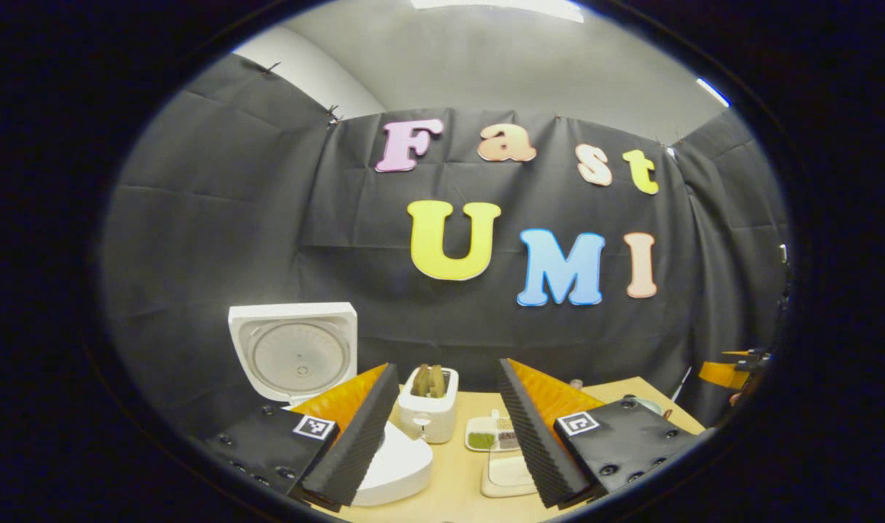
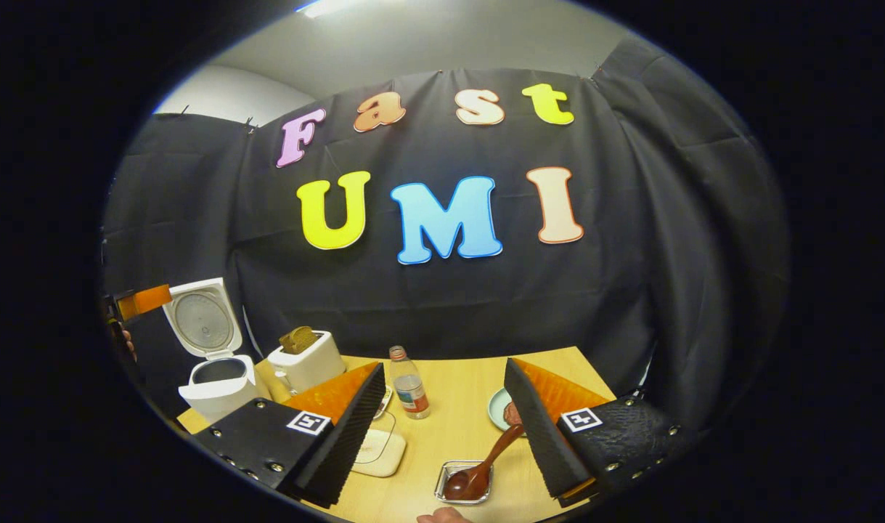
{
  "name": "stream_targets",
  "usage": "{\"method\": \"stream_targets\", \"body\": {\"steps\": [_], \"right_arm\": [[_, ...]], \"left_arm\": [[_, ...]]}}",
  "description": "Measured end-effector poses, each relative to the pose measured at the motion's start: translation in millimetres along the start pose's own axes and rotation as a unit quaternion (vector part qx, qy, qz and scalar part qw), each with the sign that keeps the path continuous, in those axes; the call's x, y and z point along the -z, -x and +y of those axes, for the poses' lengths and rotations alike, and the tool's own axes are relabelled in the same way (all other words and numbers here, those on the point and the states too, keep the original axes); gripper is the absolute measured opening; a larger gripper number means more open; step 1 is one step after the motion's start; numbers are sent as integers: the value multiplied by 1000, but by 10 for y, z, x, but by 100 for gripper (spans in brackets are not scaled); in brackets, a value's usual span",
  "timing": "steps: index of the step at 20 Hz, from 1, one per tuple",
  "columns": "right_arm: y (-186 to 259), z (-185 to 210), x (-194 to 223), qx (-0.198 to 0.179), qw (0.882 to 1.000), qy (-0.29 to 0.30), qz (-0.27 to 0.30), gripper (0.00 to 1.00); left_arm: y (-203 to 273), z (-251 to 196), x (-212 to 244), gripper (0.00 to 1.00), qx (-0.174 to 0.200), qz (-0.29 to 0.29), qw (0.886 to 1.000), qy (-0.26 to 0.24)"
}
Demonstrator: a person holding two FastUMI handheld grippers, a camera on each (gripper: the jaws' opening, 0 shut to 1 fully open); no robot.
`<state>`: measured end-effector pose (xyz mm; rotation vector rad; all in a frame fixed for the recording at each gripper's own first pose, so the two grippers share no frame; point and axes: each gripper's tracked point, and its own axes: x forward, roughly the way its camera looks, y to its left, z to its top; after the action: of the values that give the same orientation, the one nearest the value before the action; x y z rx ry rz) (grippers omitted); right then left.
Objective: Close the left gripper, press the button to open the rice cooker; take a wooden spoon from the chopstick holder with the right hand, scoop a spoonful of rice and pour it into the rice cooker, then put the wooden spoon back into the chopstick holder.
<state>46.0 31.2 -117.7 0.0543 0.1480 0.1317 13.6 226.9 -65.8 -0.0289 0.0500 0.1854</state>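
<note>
Right tongs [image 2: 442,443]: held apart over the near part of the table [image 2: 471,378], clamped on nothing.
Wooden spoon [image 2: 478,468]: lies with its bowl in a small clear tray [image 2: 462,485] at the near edge, handle leaning up toward the right finger of the tongs; whether handle and finger touch I cannot tell. It is not in a holder, and no chopstick holder can be picked out.
Tray contents: only the spoon bowl shows; rice in it cannot be made out.
Left tongs [image 1: 442,450]: also apart, gripping nothing, held above the table in front of the cooker.
Rice cooker [image 2: 217,385]: far left of the table, lid [image 2: 202,319] standing up, dark pot mouth open; what is inside cannot be seen.
Toaster [image 2: 308,363]: just beside the cooker, brown slices in its slots.
Bottle [image 2: 409,385]: upright mid-table, between the two right fingers.
Flat white dish [image 2: 373,450]: near the left finger of the right tongs, looks empty.
Divided dish [image 1: 493,438]: green and dark fillings, behind another pale dish.
Risk, grip: a thin slanted handle could slip or twist if pinched off-centre.
Risk, carry: the path to the cooker passes bottle and toaster; a low swing could knock them or spill grains.
Risk, lid: a bump might drop it shut.
</note>
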Motion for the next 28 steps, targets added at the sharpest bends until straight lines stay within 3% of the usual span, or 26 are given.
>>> {"method": "stream_targets", "body": {"steps": [5,10,11,12,17,18,19,21,28], "right_arm": [[27,342,-46,-31,999,-5,1,99],[13,546,-304,-30,999,24,-24,99],[4,579,-319,-29,999,25,-25,99],[-9,625,-315,-29,999,25,-24,99],[-24,720,-264,-18,1000,20,-14,99],[-24,734,-256,-16,1000,23,-13,99],[-37,736,-261,-13,999,26,-13,99],[-51,737,-254,-9,1000,26,-9,99],[-112,750,-354,-5,1000,19,-16,99]], "left_arm": [[-407,556,-246,95,-22,-1,1000,-5],[-945,1258,-472,92,-50,-6,999,-2],[-1053,1399,-493,99,-59,-1,998,-2],[-1155,1549,-499,92,-66,4,998,1],[-1730,2245,-531,92,-128,32,991,25],[-1841,2341,-528,92,-133,36,990,24],[-1956,2431,-513,98,-137,41,989,23],[-2144,2594,-434,92,-146,53,987,31],[-2497,2947,57,95,-194,134,971,47]]}}
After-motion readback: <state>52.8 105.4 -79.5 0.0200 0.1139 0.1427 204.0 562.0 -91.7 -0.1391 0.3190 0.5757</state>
